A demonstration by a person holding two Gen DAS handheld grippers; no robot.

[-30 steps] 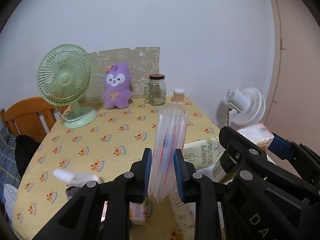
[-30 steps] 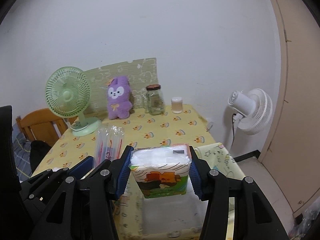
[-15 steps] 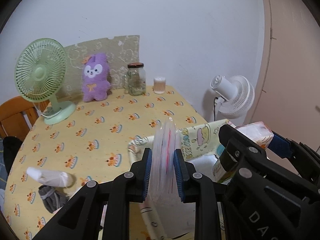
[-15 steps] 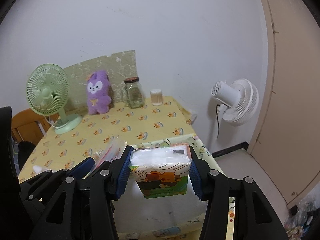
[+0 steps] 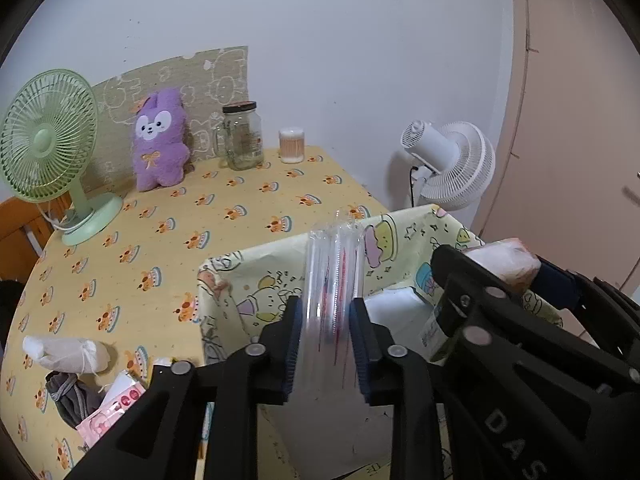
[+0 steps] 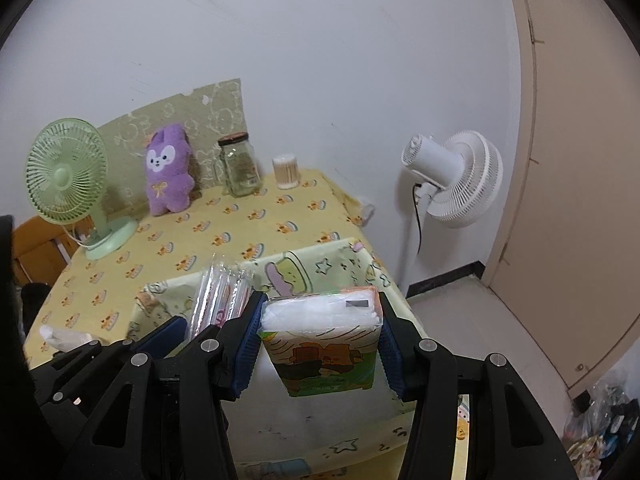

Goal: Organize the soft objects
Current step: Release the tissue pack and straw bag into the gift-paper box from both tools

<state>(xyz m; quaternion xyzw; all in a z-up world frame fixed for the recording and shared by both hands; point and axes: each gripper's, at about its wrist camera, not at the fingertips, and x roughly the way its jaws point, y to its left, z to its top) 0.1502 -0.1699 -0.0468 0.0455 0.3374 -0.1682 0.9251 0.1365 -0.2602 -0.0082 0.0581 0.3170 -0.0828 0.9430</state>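
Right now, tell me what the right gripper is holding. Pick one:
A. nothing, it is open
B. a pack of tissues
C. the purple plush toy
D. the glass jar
B: the right gripper is shut on the pack of tissues, clamped between its blue pads above the open fabric bin, while the purple plush toy and glass jar stand far back on the table.

Both wrist views overlook the table [image 5: 240, 216] closely.

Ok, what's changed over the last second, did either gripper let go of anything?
No release. Both grippers carried their loads from above the table to over the open storage box: left gripper clamps the clear plastic pack, right gripper the tissue pack. The items left on the table haven't moved.
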